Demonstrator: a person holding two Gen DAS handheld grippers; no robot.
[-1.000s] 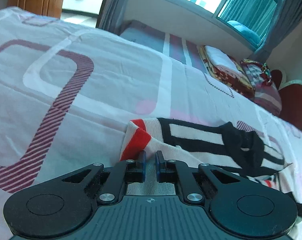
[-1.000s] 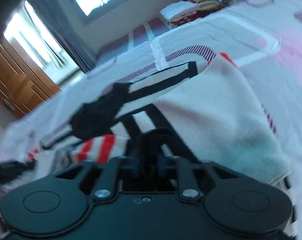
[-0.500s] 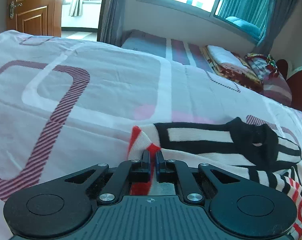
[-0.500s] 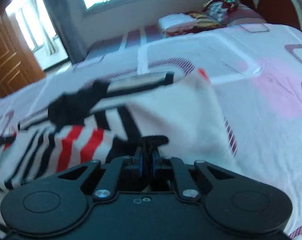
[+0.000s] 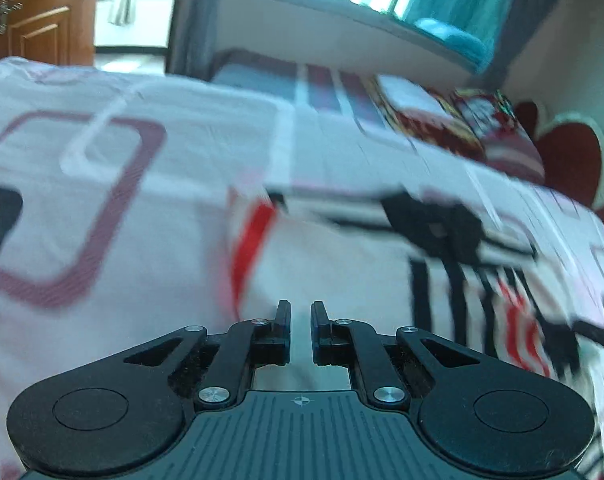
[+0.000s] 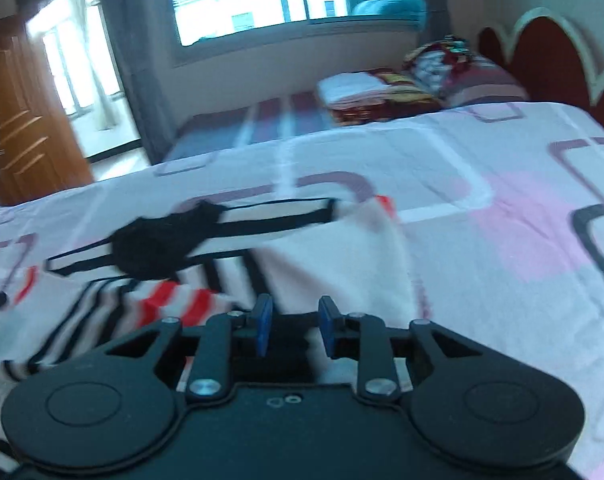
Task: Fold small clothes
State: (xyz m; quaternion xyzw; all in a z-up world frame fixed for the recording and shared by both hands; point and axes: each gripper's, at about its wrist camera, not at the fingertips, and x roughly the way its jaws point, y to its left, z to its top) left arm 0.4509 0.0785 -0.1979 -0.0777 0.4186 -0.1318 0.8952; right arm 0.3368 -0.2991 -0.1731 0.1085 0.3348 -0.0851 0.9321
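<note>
A small white garment with black and red stripes (image 5: 341, 264) lies partly folded on the bed, its plain white inside facing up and a black collar patch (image 5: 433, 224) at the far side. It also shows in the right wrist view (image 6: 333, 264), with the black patch (image 6: 154, 248) to the left. My left gripper (image 5: 300, 320) is open by a narrow gap just above the near edge of the cloth. My right gripper (image 6: 295, 320) is open wider, above the garment's near edge. Neither holds anything.
The bed sheet (image 6: 501, 184) is white and pink with maroon square outlines. Folded blankets and pillows (image 6: 385, 92) lie at the far end by the window. A red headboard (image 6: 549, 52) stands at the right, a wooden door (image 6: 18, 120) at the left.
Both grippers were shut on the garment's edge while folding it over; now both have opened, let go of it and drawn back. The folded flap lies flat on the bed.
</note>
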